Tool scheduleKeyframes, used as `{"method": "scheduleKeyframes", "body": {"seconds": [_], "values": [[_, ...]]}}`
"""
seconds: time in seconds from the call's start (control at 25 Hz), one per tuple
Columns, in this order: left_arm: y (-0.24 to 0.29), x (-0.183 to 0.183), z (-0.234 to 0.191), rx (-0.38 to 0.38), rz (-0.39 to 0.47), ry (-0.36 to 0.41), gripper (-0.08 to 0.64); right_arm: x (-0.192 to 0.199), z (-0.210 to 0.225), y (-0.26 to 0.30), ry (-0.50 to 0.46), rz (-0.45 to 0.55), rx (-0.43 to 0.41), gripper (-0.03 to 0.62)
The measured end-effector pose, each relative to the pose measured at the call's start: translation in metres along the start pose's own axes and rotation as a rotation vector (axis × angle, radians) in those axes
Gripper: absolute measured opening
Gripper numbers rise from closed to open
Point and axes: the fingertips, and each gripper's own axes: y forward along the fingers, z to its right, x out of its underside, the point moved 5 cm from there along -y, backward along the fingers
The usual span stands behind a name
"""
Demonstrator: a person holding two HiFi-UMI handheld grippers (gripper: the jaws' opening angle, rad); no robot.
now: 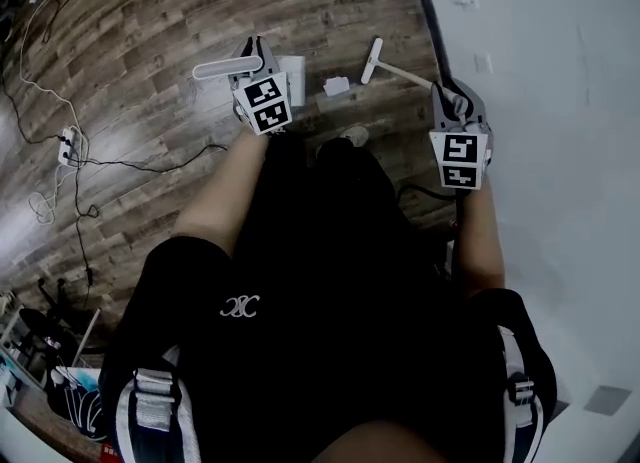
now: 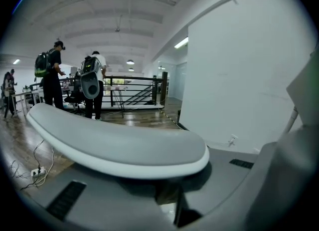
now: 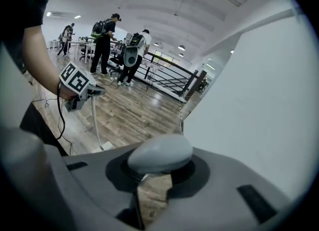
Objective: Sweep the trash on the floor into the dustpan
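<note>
Our left gripper (image 1: 250, 63) is clamped on the long dustpan handle (image 2: 114, 145). Our right gripper (image 1: 452, 99) is closed around the broom knob (image 3: 159, 153). The trash (image 1: 336, 85), a white scrap, lies just right of the dustpan (image 1: 291, 67), and the broom head (image 1: 372, 60) is beyond it.

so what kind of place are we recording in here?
Probably an open-plan office or lab: wood-plank floor, a power strip with loose cables on it, and people wearing backpacks near a black railing.
</note>
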Motion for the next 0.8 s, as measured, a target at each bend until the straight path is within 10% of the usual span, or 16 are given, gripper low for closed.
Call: {"method": "scheduleKeyframes", "body": {"seconds": [0.36, 0.8], "values": [[0.003, 0.0, 0.018, 0.01, -0.013, 0.016, 0.029, 0.048, 0.02, -0.011, -0.135, -0.158, 0.007, 0.097], [-0.004, 0.003, 0.015, 0.007, -0.008, 0.004, 0.029, -0.021, -0.087, 0.069, -0.105, 0.018, -0.274, 0.092]]}}
